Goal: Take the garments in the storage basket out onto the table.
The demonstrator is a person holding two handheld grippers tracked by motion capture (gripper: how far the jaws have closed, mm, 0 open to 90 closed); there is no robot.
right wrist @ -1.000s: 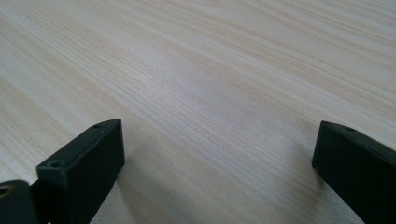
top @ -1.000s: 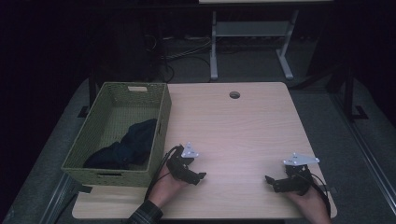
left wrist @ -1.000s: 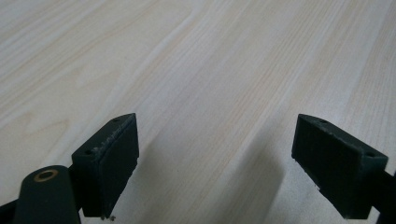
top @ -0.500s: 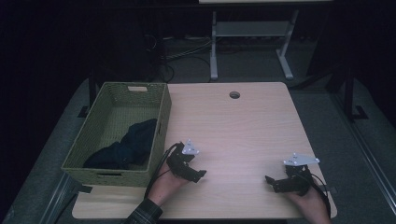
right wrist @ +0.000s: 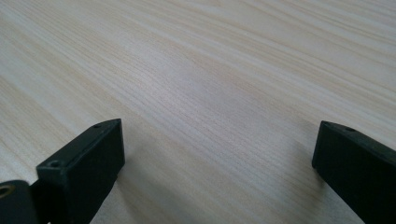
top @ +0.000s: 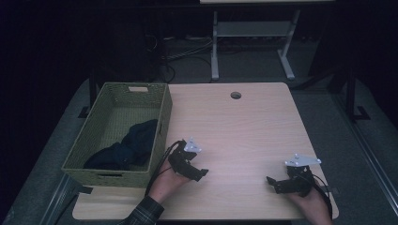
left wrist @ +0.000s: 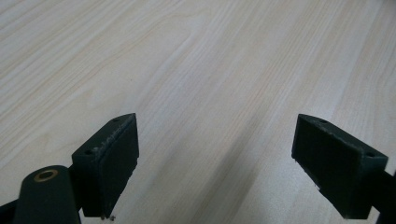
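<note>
- Both my grippers sit low in the high view, resting over bare wood: my left gripper (top: pixel 201 174) just right of the basket's near corner, my right gripper (top: pixel 272 182) toward the lower right of the frame.
- My left jaws stand wide apart with nothing between them; its own view looks past them at plain tabletop (left wrist: pixel 201 79).
- My right jaws are spread just as wide and empty, again with only wood grain beyond them.
- The thing nearest my work is the dark cloth (top: pixel 126 147), lying crumpled in the near half of the basket (top: pixel 162 124) at the left of the frame, well apart from my right gripper and near my left.
- My judgement: with the cloth in the basket and both grippers empty on the table, either the work is finished or it has not begun; I cannot tell which from this.
- The basket is a woven, olive-green rectangle with straight walls and a handle slot in each end wall.
- The cloth looks soft and limp, navy or black, bunched in loose folds; I cannot tell what garment it is.
- The table (top: pixel 244 131) is pale laminate with fine straight grain, rounded corners, and a round cable hole (top: pixel 235 95) near the far edge.
- My jaw pads are matte black blocks, flat-faced and squared.
</note>
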